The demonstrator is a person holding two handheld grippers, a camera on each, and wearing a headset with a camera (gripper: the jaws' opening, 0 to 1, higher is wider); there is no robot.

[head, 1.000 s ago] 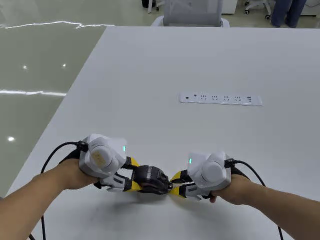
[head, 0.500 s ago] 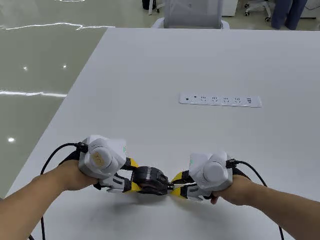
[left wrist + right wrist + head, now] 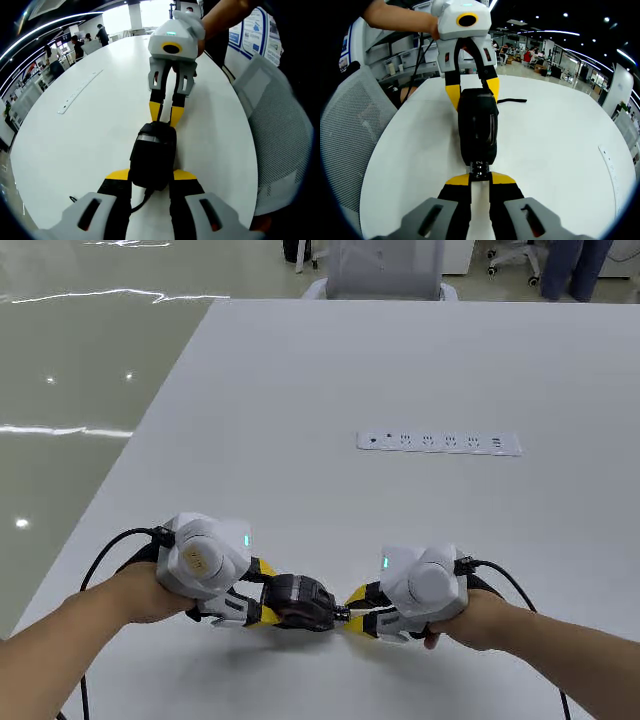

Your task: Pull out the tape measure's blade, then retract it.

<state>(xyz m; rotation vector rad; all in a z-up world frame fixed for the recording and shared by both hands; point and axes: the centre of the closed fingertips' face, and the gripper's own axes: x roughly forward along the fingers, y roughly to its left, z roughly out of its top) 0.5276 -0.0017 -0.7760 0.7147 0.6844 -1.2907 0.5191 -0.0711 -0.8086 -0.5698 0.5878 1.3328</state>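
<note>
Jaws of the left gripper (image 3: pixel 265 592) are clamping the left end of the tape measure (image 3: pixel 302 601), which is lying on the table (image 3: pixel 400 370), long axis running toward the right gripper (image 3: pixel 348 611), itself pinching the blade hook (image 3: pixel 479 170) at the tape measure's right end.

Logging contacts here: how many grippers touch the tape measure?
2. The left gripper clamps the tape measure by its case; the right gripper pinches the blade tip at the other end.

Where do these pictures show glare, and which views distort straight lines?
Head view: ceiling lights glare in streaks on the glossy greenish floor. Both gripper views: fisheye bows the edge of the white table; the black tape measure is sharp.
</note>
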